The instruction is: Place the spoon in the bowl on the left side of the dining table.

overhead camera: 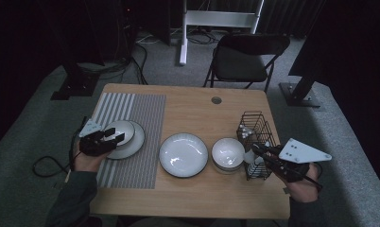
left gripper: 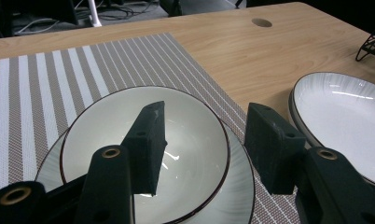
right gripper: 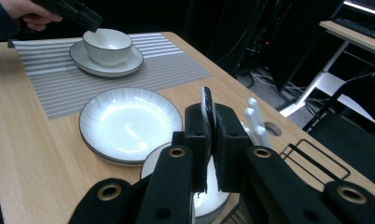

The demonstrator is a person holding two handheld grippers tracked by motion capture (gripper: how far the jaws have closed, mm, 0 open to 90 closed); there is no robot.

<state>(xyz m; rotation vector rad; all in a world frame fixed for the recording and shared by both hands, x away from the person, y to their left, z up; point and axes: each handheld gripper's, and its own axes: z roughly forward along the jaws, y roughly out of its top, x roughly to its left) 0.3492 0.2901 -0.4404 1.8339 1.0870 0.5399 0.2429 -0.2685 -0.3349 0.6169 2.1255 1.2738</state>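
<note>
Holding your left tool (overhead camera: 113, 135) over the small bowl (overhead camera: 120, 132) at the left of the high view, you have its jaws spread wide — in the left gripper view one pad sits above the bowl's hollow and the other just outside its rim, neither pressing on it. That bowl rests on a plate (overhead camera: 133, 142), which lies on the striped mat (overhead camera: 141, 113) at the left side of the bench (overhead camera: 197, 106).

Your right tool (overhead camera: 263, 152) is at the lower right of the high view, beside the wire rack (overhead camera: 254, 124), and its jaws are pressed together on a thin dark-edged white piece (right gripper: 206, 106) that stands upright between the pads in the right gripper view. What that piece is cannot be told for sure. A white utensil handle (right gripper: 255, 119) rises just beside the pads.

Between your two hands sit a wide shallow plate (overhead camera: 183, 154) at the middle of the bench and a second bowl (overhead camera: 227, 153) just right of it — both apart from either tool.
</note>
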